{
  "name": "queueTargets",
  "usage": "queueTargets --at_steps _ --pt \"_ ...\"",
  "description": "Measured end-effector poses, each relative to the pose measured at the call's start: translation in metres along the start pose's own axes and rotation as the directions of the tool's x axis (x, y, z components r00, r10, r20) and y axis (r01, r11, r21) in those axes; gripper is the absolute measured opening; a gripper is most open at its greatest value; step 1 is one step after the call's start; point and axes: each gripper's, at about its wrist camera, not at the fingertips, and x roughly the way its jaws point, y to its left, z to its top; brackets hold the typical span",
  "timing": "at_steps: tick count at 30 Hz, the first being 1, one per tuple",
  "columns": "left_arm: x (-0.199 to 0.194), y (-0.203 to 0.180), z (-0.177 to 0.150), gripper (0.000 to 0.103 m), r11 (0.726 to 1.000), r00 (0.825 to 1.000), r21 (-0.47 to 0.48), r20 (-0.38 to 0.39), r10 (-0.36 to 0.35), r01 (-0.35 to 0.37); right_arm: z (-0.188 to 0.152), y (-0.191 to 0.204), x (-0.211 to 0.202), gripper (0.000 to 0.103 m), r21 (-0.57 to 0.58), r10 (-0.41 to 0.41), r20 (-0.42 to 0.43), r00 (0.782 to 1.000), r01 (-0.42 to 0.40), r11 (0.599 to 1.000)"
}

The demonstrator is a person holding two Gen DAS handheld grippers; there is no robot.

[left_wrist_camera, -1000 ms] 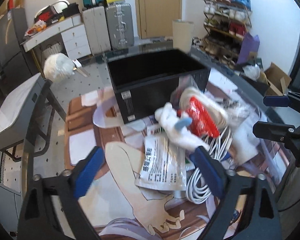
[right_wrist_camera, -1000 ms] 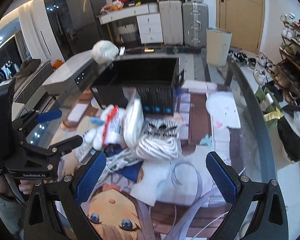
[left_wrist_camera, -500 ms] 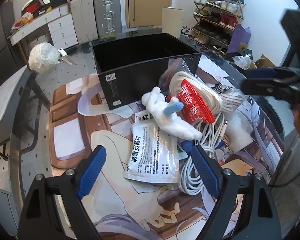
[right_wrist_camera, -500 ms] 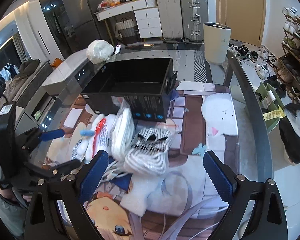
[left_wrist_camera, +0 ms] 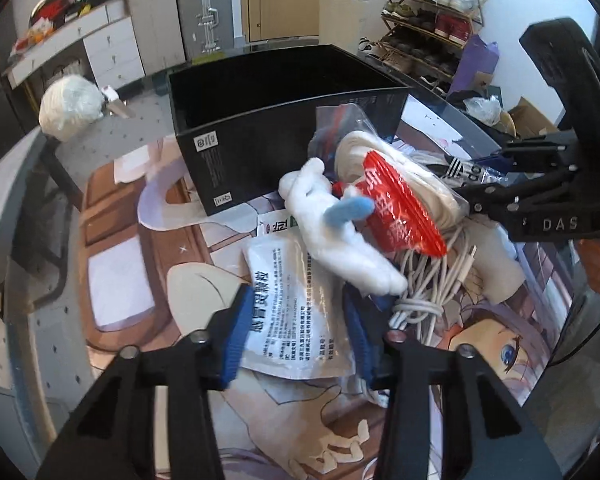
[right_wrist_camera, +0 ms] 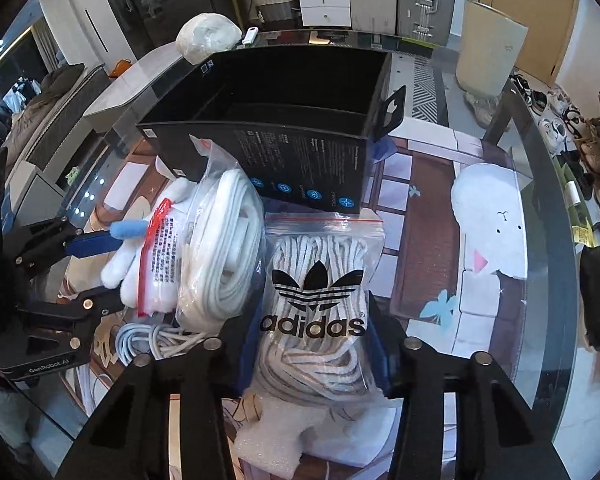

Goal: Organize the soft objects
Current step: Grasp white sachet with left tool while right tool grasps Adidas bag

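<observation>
A pile of soft things lies before an open black box (left_wrist_camera: 284, 120) (right_wrist_camera: 284, 128). A white plush toy (left_wrist_camera: 336, 232) (right_wrist_camera: 128, 256) with a blue horn lies on a white medicine packet (left_wrist_camera: 296, 312). My left gripper (left_wrist_camera: 296, 332) is partly closed, its blue pads on either side of that packet. My right gripper (right_wrist_camera: 312, 344) has closed onto the clear Adidas bag of laces (right_wrist_camera: 316, 304). A bag of white cord (right_wrist_camera: 228, 248) with a red label (left_wrist_camera: 400, 208) lies between.
A loose white cable (left_wrist_camera: 424, 280) lies by the pile. White foam (right_wrist_camera: 276, 436) lies under my right gripper. The anime-print mat (right_wrist_camera: 428, 248) covers the glass table, whose edge (right_wrist_camera: 548, 240) curves at the right. A white bundle (left_wrist_camera: 70, 106) sits behind the box.
Both grippers moved forward and down into the pile and narrowed. The right one closed around the Adidas bag; the left one closed in around the medicine packet.
</observation>
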Motion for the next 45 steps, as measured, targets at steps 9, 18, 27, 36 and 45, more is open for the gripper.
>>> queueTargets --at_steps 9,18,27,36,45 --pt "-0.021 -0.007 -0.02 0.023 0.999 1.0 0.037 0.002 0.017 -0.017 -0.029 0.005 -0.03 0.042 -0.011 0.009 0.05 0.999 -0.008 1.0" --pt "-0.028 -0.007 -0.034 0.057 1.0 1.0 0.014 -0.012 -0.025 0.025 -0.047 0.024 -0.042 0.047 -0.087 0.016 0.049 0.999 -0.011 0.996" --pt "-0.013 -0.005 -0.033 0.04 1.0 0.998 0.004 -0.068 -0.017 0.017 -0.04 0.024 -0.028 0.055 -0.113 -0.029 0.018 0.999 0.031 0.993" --pt "-0.026 -0.011 -0.033 0.019 0.999 0.999 0.039 -0.022 -0.027 0.028 -0.041 0.032 -0.035 0.034 -0.15 -0.024 0.043 0.999 0.03 0.988" --pt "-0.049 -0.018 -0.028 0.019 0.998 0.996 0.062 0.09 -0.008 0.003 -0.04 0.036 -0.049 0.034 -0.135 0.014 0.095 0.995 -0.001 0.991"
